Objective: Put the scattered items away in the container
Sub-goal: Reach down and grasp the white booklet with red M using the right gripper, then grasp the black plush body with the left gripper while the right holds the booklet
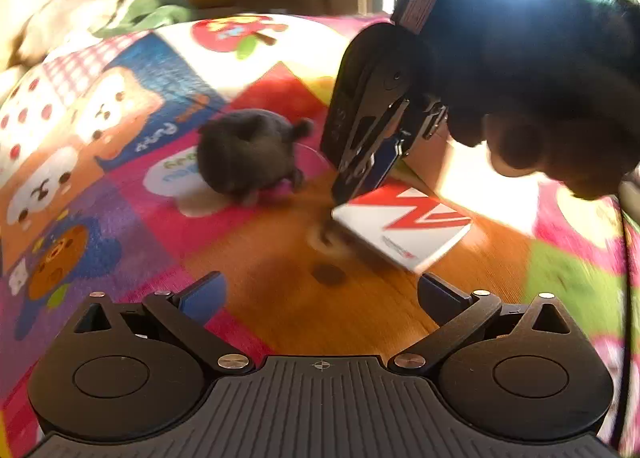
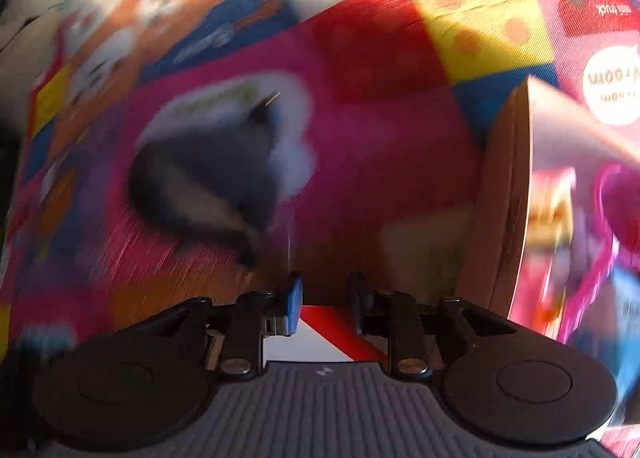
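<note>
My right gripper [image 2: 325, 300] is shut on a white box with a red zigzag [image 2: 320, 338]. In the left wrist view the same box [image 1: 404, 224] hangs from the right gripper [image 1: 360, 182] a little above the mat. A dark plush toy [image 1: 246, 156] lies on the colourful play mat [image 1: 120, 162], to the left of the box; it also shows, blurred, in the right wrist view [image 2: 204, 178]. My left gripper [image 1: 320, 298] is open and empty, low over the mat in front of the box. A cardboard container [image 2: 500, 194] stands at the right.
The container holds pink and multicoloured items [image 2: 592, 226]. A small dark spot [image 1: 328, 274] and a round ring-like thing [image 1: 324, 238] lie on the orange patch of mat. Pillows and green fabric [image 1: 148, 10] lie at the back left.
</note>
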`<state>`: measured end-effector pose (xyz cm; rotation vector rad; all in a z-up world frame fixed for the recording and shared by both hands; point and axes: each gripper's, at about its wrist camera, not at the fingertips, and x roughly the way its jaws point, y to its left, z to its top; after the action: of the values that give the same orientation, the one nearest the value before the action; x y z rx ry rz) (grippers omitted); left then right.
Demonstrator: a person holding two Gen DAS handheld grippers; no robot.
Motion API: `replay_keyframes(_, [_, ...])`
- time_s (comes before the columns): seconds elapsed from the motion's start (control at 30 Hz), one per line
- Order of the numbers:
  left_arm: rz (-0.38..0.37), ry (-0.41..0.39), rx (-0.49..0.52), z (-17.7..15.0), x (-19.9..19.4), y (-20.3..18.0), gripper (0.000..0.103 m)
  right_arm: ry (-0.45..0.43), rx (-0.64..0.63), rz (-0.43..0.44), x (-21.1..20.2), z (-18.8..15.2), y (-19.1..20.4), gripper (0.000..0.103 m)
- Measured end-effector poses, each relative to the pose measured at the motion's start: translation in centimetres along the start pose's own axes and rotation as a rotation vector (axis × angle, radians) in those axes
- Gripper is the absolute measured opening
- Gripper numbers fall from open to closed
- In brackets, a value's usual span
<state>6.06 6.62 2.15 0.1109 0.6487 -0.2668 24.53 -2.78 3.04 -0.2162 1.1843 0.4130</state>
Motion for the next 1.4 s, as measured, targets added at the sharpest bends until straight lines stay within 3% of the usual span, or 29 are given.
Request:
replay_keyframes(0.17, [-0.041,0.015,0.125,-0.5,-1.6,-3.7,0.103,-0.026,-0.011,0.078,-2.7,-6.2,-0.3,0.029])
replay_keyframes(0.43, [-0.142,0.055,0.299,-1.2,-2.9,-9.3,0.103,-0.11,0.176,0.192,-6.3,-14.4,-7.4,0.029])
replay_keyframes(0.53, [-0.104,0.083,0.383,-2.0,-2.9,-10.0,0.103,-0.138,0.167,0.235,-7.2,-17.2,-8.6,0.032])
replay_keyframes(0.6, [-0.078,0.086,0.393,-2.0,-3.0,-9.6,0.103,-0.165,0.155,0.252,-7.8,-18.7,-9.0,0.043])
replay_keyframes(0.67, [0.016,0.091,0.395,-1.6,-2.6,-9.1,0.103,-0.19,0.136,0.266,-8.2,-19.9,-9.0,0.045])
replay_keyframes(0.73, [0.105,0.094,0.372,-1.0,-1.9,-8.5,0.103,-0.253,0.103,0.235,-8.3,-21.1,-8.6,0.049])
replay_keyframes(0.87, [0.07,0.091,0.223,0.6,-1.4,-6.7,0.103,-0.5,-0.014,-0.002,-10.2,-23.5,-7.0,0.071])
replay_keyframes(0.9, [0.071,0.096,0.183,1.3,-0.7,-5.7,0.103,-0.552,-0.037,-0.039,-10.9,-24.1,-6.8,0.078])
replay_keyframes(0.97, [0.103,0.102,0.139,2.1,0.0,-4.9,0.103,-0.611,-0.042,-0.035,-11.7,-25.0,-7.0,0.086])
replay_keyframes(1.07, [0.163,0.084,0.092,3.1,0.9,-3.8,0.103,-0.618,-0.046,0.022,-11.9,-25.4,-7.3,0.102])
replay_keyframes(1.23, [0.263,-0.007,-0.046,5.3,2.0,-0.5,0.103,-0.567,-0.076,0.059,-9.9,-24.3,-5.4,0.103])
replay_keyframes(1.4, [0.328,-0.039,-0.133,8.0,4.6,2.5,0.103,-0.54,-0.141,0.031,-7.2,-22.6,-2.5,0.103])
